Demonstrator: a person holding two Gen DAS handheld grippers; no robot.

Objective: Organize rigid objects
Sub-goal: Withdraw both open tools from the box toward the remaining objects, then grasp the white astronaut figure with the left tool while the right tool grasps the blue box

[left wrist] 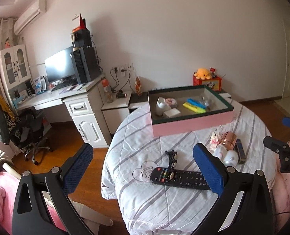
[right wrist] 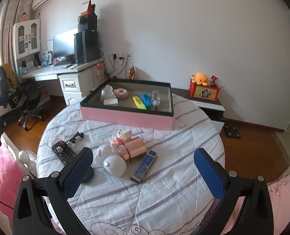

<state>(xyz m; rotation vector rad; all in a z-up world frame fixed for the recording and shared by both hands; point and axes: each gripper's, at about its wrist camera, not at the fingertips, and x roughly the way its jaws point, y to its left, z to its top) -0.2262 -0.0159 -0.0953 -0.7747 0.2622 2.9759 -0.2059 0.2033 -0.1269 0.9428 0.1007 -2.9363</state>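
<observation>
The pink box (right wrist: 126,118), dark-rimmed and open-topped, is sitting on the far side of the striped bedspread (right wrist: 164,186). Inside it are lying a white curved piece (right wrist: 106,93), a white block (right wrist: 111,102), a pinkish ring-shaped item (right wrist: 121,93), a yellow highlighter (right wrist: 139,102), a blue highlighter (right wrist: 146,99) and a clear glassy object (right wrist: 156,98).

On the near side of the box, loose items are waiting on the bedspread: a small pink-and-white block figure (right wrist: 122,136), a rose-gold cylinder (right wrist: 134,150) lying on its side, a white egg-shaped gadget (right wrist: 114,165) touching it, and a flat blue-and-gold box (right wrist: 144,166) just beside both; its print is too small to read. Nearer the left gripper, a black remote (left wrist: 181,178) is lying with a dark hair clip (left wrist: 172,159) resting over its end.

The left gripper (left wrist: 145,166) is hovering with fingers spread wide, holding nothing; the right gripper (right wrist: 144,171) is likewise gaping and empty. Its body, seen from the left wrist, shows letters "DA". Beyond the box, a yellow plush octopus (right wrist: 200,78) is sitting on a red tin (right wrist: 203,92).
</observation>
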